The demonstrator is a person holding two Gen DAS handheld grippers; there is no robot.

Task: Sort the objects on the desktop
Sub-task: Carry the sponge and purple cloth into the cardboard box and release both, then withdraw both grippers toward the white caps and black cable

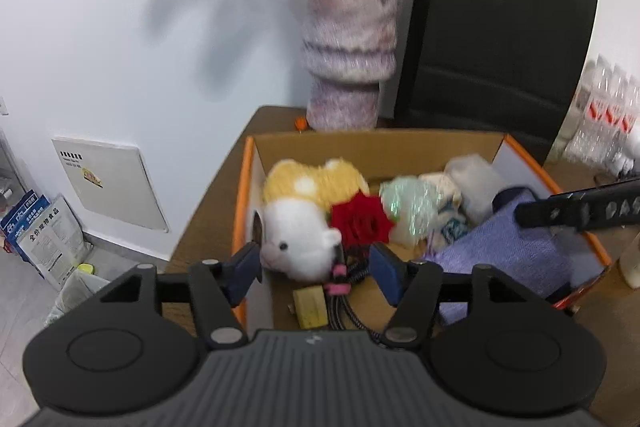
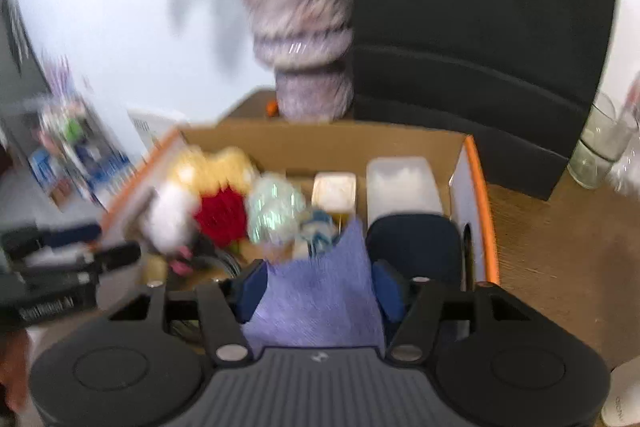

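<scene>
An orange-edged cardboard box (image 1: 360, 141) stands on the wooden desk. It holds a yellow-and-white plush (image 1: 304, 231), a red rose (image 1: 362, 223), a shiny green bundle (image 1: 404, 203), a braided cable (image 1: 348, 291), a small yellow block (image 1: 310, 307) and a purple cloth (image 1: 504, 247). My left gripper (image 1: 316, 269) is open over the box's near left corner, its pads either side of the plush's head and the cable without pressing. My right gripper (image 2: 320, 287) is open too; the purple cloth (image 2: 320, 299) lies loose between its pads. A dark blue object (image 2: 412, 243) sits beside the cloth.
Behind the box stand a furry purple vase (image 1: 350, 47) with flower stems and a black paper bag (image 1: 496, 39). Water bottles (image 1: 608, 107) and a glass jar (image 2: 600, 147) stand at the right. A white container (image 2: 404, 183) sits at the box's back right. The desk edge drops off on the left.
</scene>
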